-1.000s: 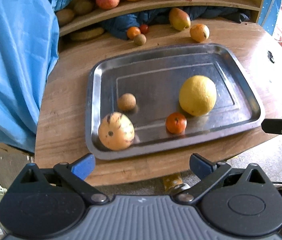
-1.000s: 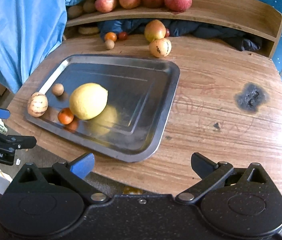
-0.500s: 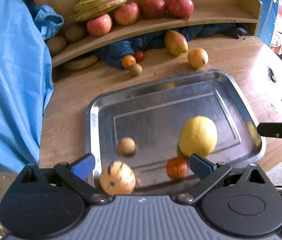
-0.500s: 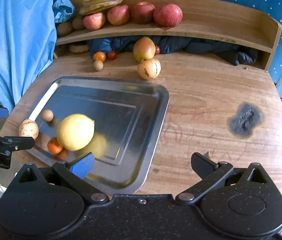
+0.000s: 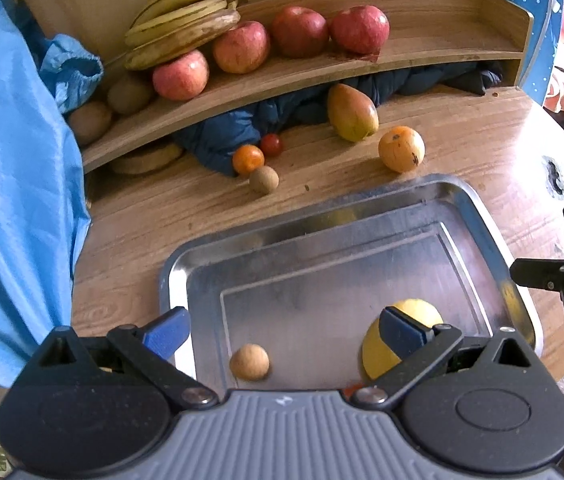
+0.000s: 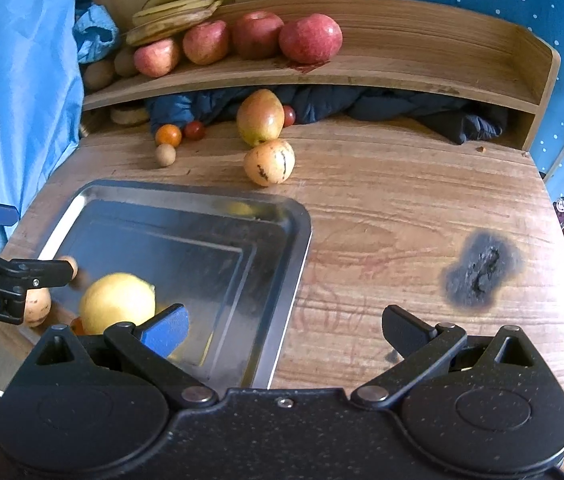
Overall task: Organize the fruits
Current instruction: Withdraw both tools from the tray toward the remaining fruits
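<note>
Both grippers — left gripper, right gripper — have advanced over the tray, jaws spread, empty.

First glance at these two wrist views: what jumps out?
The metal tray on the wooden table, with a big yellow citrus fruit at its near end. Behind it, a shelf holds a row of red apples and bananas. A dark burn mark scars the tabletop right of the tray.

wooden table bearing a steel tray, a mango and small loose fruits; rear shelf bearing apples and bananas.
</note>
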Demonstrator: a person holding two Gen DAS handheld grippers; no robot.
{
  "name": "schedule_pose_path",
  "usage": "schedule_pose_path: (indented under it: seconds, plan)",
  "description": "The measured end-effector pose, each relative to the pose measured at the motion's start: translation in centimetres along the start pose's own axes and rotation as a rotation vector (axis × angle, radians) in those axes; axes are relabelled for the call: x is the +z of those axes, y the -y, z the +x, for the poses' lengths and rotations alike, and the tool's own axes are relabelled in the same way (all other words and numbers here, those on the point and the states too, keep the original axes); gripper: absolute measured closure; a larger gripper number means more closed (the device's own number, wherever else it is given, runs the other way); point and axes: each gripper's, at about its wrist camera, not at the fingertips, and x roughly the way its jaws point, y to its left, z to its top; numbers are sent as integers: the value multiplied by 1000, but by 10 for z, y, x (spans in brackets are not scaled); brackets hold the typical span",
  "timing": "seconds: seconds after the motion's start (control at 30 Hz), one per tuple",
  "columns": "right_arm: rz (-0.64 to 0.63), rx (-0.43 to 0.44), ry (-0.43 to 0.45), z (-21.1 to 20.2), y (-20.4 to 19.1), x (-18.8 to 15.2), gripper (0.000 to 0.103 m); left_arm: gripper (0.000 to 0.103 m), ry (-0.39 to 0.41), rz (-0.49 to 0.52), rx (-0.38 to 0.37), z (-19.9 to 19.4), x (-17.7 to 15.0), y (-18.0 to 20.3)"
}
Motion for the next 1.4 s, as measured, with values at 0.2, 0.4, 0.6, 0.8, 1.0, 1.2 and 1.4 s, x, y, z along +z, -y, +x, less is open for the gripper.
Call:
schedule_pose_path:
  seconds: [0.2,0.4,0.6,0.8,1.0,1.2,1.4]
  plan:
    - [16,-7,3,11,1,11,1,1,5,-5,5,12,12,-6]
    - [22,-13,-5,23,0,19,1,1,29,-27,5,24,24,-14]
    - [29,-37,-14,34,-3,26,1,1,43,-41,0,39,36,-25]
    - [39,-49,17,42,-7,37,1,1,50,-63,-7,57,53,-40]
    - [20,-75,47,53,-12,57,1,1,55,-76,-32,77,70,-50]
    - [24,-94,35,69,-11,72,1,1,42,-75,-55,97,84,-52]
    - [12,-96,13,85,-14,82,1,1,34,-87,-75,109,91,-56]
